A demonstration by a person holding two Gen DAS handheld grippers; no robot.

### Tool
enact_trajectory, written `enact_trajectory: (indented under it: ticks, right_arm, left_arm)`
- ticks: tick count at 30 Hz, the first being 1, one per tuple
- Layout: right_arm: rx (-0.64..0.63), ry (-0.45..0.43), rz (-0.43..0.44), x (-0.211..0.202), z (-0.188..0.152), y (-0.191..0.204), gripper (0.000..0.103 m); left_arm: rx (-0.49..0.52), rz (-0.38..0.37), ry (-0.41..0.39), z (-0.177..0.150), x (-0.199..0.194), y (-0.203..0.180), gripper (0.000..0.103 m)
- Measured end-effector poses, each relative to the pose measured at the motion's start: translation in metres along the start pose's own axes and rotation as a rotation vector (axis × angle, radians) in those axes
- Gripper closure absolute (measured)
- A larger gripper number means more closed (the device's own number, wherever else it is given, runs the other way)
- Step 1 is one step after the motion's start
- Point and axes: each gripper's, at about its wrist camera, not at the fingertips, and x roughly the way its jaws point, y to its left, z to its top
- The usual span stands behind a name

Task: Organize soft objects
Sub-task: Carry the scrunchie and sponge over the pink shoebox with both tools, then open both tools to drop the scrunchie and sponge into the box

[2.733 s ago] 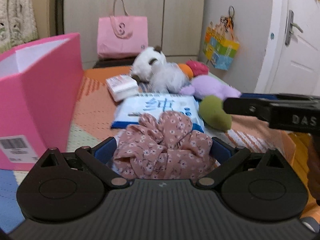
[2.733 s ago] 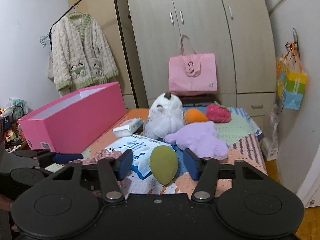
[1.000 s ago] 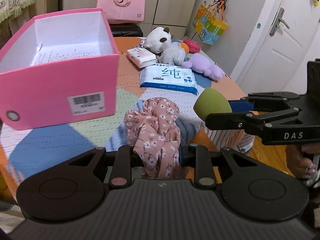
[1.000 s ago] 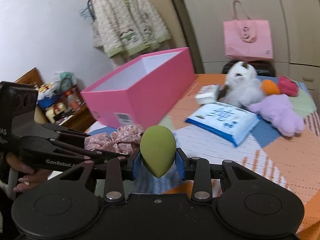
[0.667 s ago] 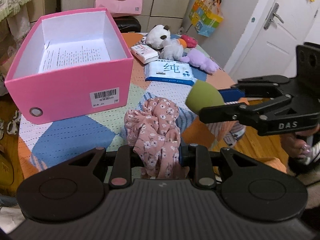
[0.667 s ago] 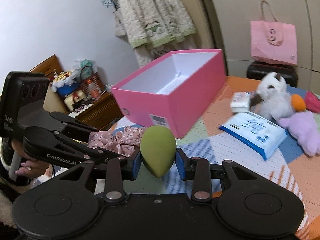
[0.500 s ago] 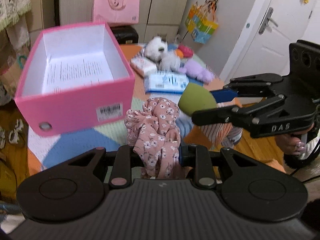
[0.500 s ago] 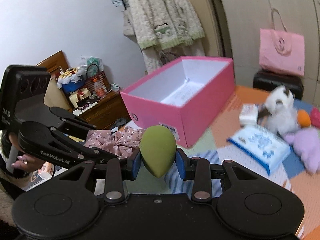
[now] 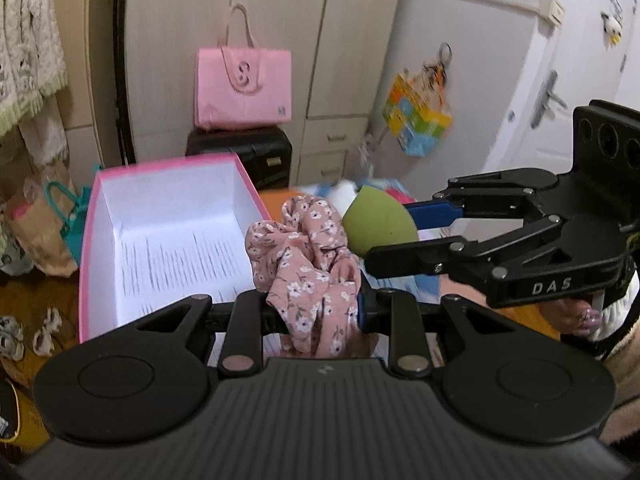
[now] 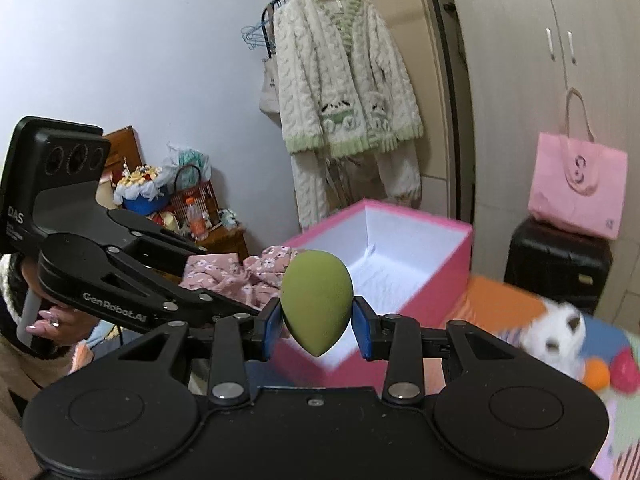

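The left gripper (image 9: pixel 316 308) pinches a floral scrunchie (image 9: pixel 308 264) and the right gripper (image 10: pixel 317 326) squeezes a green sponge (image 10: pixel 317 300), both held above the pink box (image 9: pixel 168 236); releasing before they clear its rim could drop either outside.

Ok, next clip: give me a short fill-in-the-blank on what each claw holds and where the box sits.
1. The left claw is shut on a pink floral ____.
2. The right claw grips a ____-coloured sponge shaped like an egg.
3. The open box is pink outside and ____ inside.
4. In the right wrist view, the pink tote bag rests on a black ____.

Missing words: scrunchie; green; white; suitcase
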Motion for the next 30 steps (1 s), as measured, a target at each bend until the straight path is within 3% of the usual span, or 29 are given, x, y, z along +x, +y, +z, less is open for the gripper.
enact_trajectory:
  ticks: [7, 12, 21, 30]
  right_arm:
    - [-0.11, 0.011, -0.02, 0.046, 0.055, -0.026, 0.06]
    - [-0.155, 0.062, -0.04, 0.085, 0.077, -0.05, 0.06]
    - [-0.287, 0.338, -0.086, 0.173, 0.071, -0.076, 0.061]
    - [-0.432, 0.582, -0.118, 0.249, 0.064, -0.076, 0.061]
  left_arm:
    - [-0.013, 0.059, -0.037, 0.046, 0.025, 0.041, 0.078]
    - [-0.074, 0.063, 0.015, 0.067, 0.062, 0.082, 0.078]
    - [-0.215, 0.113, 0.198, 0.058, 0.152, 0.138, 0.078]
    - [-0.341, 0.158, 0.329, 0.043, 0.201, 0.177, 0.078]
